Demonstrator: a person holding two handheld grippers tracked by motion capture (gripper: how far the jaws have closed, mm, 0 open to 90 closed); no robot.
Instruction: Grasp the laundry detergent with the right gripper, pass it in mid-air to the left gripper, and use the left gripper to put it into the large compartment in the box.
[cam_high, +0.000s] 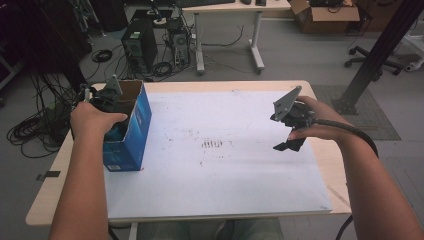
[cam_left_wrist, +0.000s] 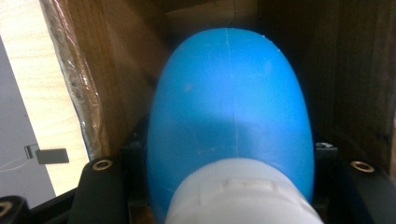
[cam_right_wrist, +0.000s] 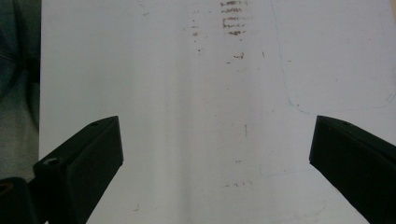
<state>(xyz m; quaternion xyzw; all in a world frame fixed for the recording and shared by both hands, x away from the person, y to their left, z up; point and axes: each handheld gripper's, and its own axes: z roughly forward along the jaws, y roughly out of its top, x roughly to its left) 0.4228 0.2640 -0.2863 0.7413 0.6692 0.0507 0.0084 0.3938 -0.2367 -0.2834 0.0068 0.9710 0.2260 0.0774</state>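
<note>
1 open-topped blue cardboard box (cam_high: 131, 131) stands on the left part of the table (cam_high: 320, 165), on the left edge of the 1 white sheet (cam_high: 225, 170) that covers most of the tabletop. 2 claws are in play. The left claw (cam_high: 114, 131) reaches down into the box from above, held by the person's left hand (cam_high: 92, 120). In the left gripper view the left claw (cam_left_wrist: 231, 154) is pinching 1 smooth blue egg-shaped plastic object (cam_left_wrist: 231, 107) with a white ribbed collar (cam_left_wrist: 243, 193) at its near end; the jaws press on it from both sides. The object sits inside the box, with brown cardboard walls (cam_left_wrist: 121, 70) close on the left, right and far sides, so the box walls hem the claw in. Its surface is glossy, evenly blue, with a faint seam running down its middle.

The right claw (cam_high: 289, 145) hovers over the right part of the white sheet, well apart from the box, held by the right hand (cam_high: 312, 122). In the right gripper view the right claw (cam_right_wrist: 215, 154) is spread wide with nothing between its jaws, above the bare sheet with dark smudges (cam_right_wrist: 232, 18).

Beyond the far edge of the table, on the floor, stand 1 black computer tower (cam_high: 139, 47), tangled black cables (cam_high: 35, 125), 1 white-legged desk (cam_high: 227, 30) and 1 brown cardboard carton (cam_high: 325, 17).
</note>
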